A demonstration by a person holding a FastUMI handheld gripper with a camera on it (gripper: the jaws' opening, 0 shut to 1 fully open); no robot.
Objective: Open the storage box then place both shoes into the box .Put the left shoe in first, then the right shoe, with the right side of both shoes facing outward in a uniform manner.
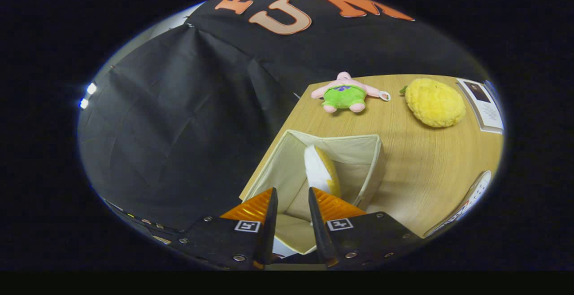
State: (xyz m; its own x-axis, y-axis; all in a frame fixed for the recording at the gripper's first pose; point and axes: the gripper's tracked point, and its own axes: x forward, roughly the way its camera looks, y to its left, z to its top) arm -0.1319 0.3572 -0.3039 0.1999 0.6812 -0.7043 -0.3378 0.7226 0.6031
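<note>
tongs (292, 198) poised above the open storage box (358, 149), fingers parted with a narrow gap, pinching nothing visible between the tips. cream fabric box seated on the wooden bench (417, 169) at its near-left corner, close against the bench edge, top open and interior exposed. one shoe (320, 169) noted inside the box, white with a yellow side, standing on edge and leaning along the right half of the compartment, just ahead of the right finger (329, 205) and possibly touching it; contact not confirmed. left finger (258, 207) over the box's left wall. second shoe not located. beyond the box, toward the far bench edge: pink plush toy (344, 93) with green shorts, lying flat; yellow knobbly plush (434, 102) beside it to the right, well apart from the box. printed card (482, 102) at the far right corner. flat white object (471, 196) at the near right bench edge, type undetermined. black cloth wall (179, 120) to the left and behind.
</note>
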